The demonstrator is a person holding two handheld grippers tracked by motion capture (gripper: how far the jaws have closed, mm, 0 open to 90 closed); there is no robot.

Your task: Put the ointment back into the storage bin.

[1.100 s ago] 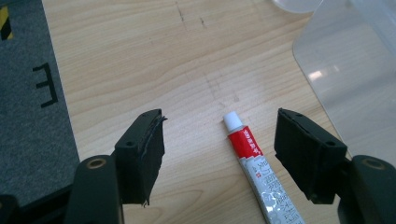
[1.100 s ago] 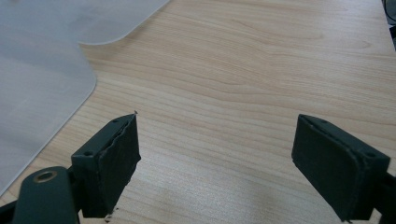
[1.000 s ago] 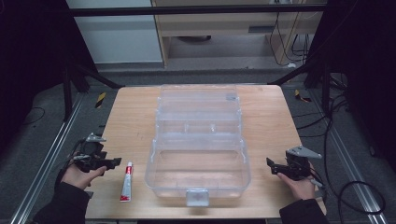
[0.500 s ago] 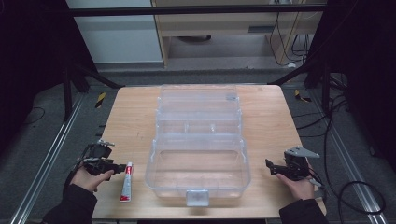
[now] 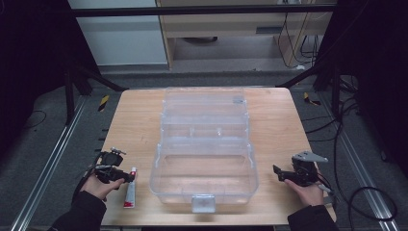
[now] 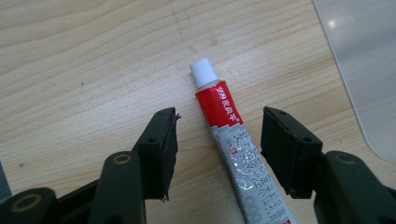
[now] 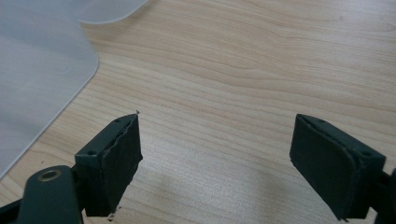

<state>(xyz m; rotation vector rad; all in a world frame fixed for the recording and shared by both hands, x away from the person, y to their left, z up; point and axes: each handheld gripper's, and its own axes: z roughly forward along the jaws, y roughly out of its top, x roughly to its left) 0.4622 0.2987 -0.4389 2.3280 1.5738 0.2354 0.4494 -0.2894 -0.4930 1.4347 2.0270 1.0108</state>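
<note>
While the person sits at the near edge, the big wooden table (image 5: 139, 125) spreads out in front, and it is the biggest thing to see. Next biggest is the clear plastic box (image 5: 204, 144), which stands open in the middle of the table with its lid laid back toward twelve o'clock and its grey latch (image 5: 202, 203) at six o'clock. From the box, the left gripper (image 5: 126, 176) is at about eight o'clock, held low over the wood in the person's left hand (image 5: 98, 185). Its jaws have just been closing, and they are partly spread now, with the tube between them. In the left gripper view, the tube lies closer to the jaw on the right side, and I cannot tell if that jaw touches it; the other jaw is well apart from it. The right gripper (image 5: 279, 172) is at about four o'clock from the box, near the table's edge, with its jaws spread wide over bare wood and nothing between them. Smallest is the little tube (image 6: 229, 144), red and silver with a white cap (image 6: 204, 73), lying flat on the table just beside the box's left wall.
</note>
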